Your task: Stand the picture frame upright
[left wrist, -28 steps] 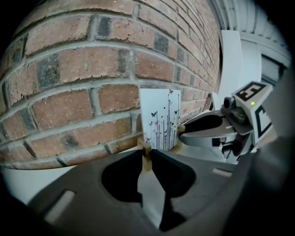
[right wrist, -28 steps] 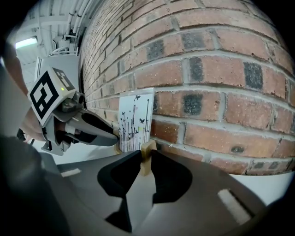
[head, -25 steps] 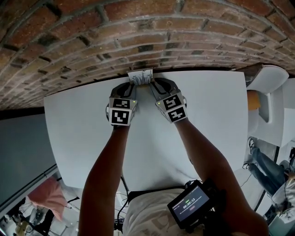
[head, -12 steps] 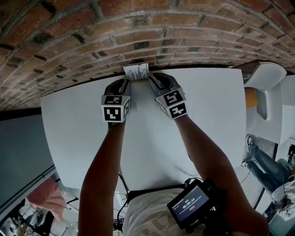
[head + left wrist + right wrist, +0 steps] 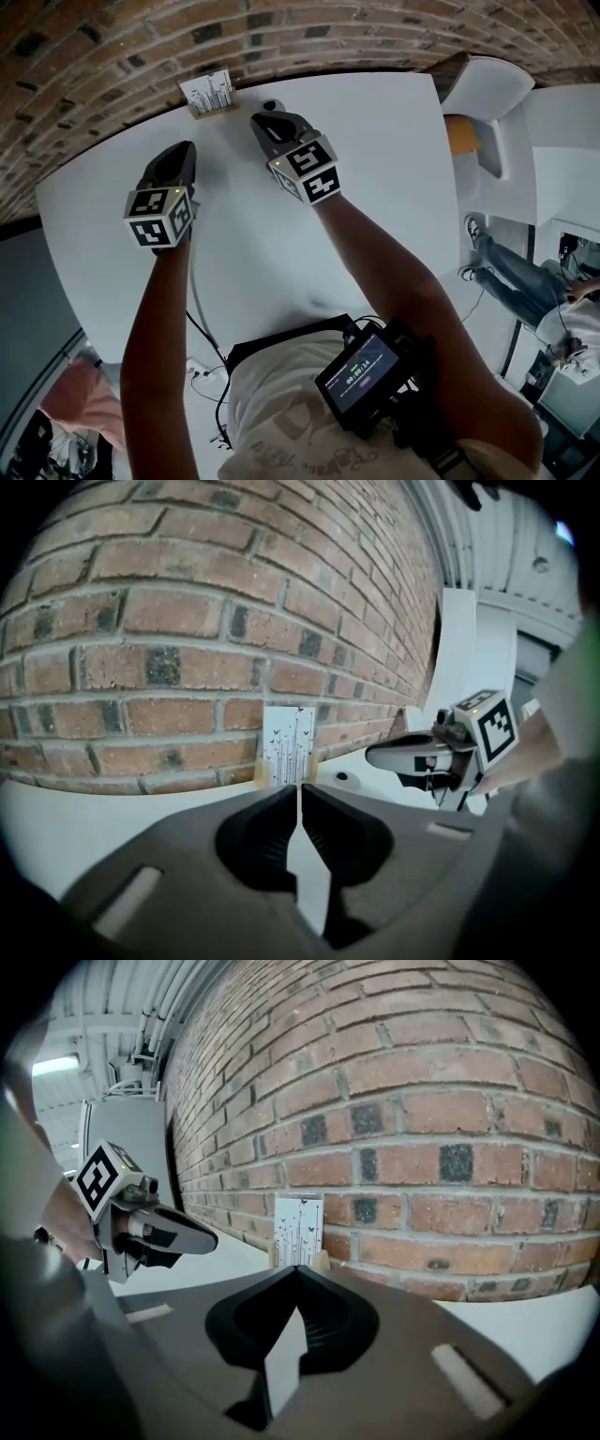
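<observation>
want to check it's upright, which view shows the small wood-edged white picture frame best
Right gripper view: the small wood-edged white picture frame faces it squarely, upright by the red brick wall. Left gripper view shows it at an angle; head view, tiny from above.

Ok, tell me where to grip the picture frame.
Pinch the picture frame by its two side edges, coming from the front across the table. It stands upright with its back at the brick wall, so probably only front and sides are free.

No legible wording found. Screen (image 5: 361,375) at my chest, well apart from picture frame (image 5: 210,93): digit row, too small to read. My left cube (image 5: 157,214), right cube (image 5: 309,169), nearer frame: b/w square codes only.
</observation>
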A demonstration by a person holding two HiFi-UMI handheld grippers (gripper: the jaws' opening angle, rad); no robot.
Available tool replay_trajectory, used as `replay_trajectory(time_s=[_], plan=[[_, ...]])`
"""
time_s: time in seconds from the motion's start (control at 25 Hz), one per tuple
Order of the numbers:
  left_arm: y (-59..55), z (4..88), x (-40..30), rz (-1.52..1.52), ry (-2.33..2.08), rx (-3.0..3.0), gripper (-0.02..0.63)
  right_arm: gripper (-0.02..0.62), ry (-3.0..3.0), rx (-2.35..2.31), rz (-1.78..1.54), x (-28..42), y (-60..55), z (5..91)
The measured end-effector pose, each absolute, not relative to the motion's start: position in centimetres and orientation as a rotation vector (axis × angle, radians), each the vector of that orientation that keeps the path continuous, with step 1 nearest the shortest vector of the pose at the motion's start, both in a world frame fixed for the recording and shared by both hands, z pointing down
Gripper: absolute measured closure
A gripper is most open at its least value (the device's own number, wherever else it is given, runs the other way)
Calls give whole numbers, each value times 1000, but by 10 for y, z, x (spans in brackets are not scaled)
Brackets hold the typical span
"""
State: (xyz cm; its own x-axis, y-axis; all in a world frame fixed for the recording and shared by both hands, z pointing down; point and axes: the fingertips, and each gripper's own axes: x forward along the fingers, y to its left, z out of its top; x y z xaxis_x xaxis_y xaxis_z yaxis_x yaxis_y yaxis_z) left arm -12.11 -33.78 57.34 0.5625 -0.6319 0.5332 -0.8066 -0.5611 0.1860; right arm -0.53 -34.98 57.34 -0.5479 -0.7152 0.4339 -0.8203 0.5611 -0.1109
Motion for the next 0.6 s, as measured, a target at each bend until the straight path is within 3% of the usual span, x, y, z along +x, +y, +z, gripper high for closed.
replay_trajectory(time_s=[0.6], plan=[[-203,518,-151,418,-1092,2457,603,589,-2509,1242,386,-20,-227,511]])
